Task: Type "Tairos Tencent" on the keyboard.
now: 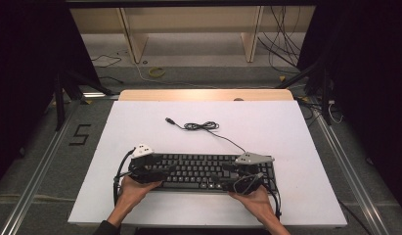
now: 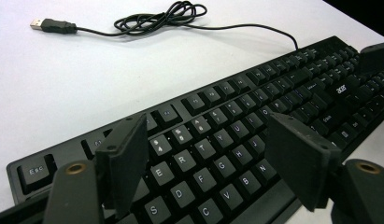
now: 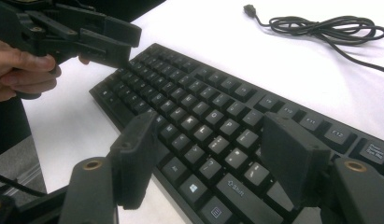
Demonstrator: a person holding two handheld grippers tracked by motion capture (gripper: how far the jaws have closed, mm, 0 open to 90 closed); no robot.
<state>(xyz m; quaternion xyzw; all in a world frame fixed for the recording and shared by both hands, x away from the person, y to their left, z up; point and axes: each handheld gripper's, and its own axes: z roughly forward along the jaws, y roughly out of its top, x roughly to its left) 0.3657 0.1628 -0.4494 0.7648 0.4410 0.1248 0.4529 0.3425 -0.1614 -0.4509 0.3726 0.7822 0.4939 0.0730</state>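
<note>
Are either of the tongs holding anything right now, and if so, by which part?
Nothing is held. The left tongs and right tongs both stand open over the black wired plastic keyboard, jaws apart above the keys, with no part between them.

Bare white table (image 1: pixel 140 127) lies open all round the keyboard (image 1: pixel 201 171); only its coiled cable (image 1: pixel 201 126) clutters the far side

Both hands hold grippers low and level: left gripper (image 1: pixel 157 171) and right gripper (image 1: pixel 233 177), jaws spread apart.
</note>
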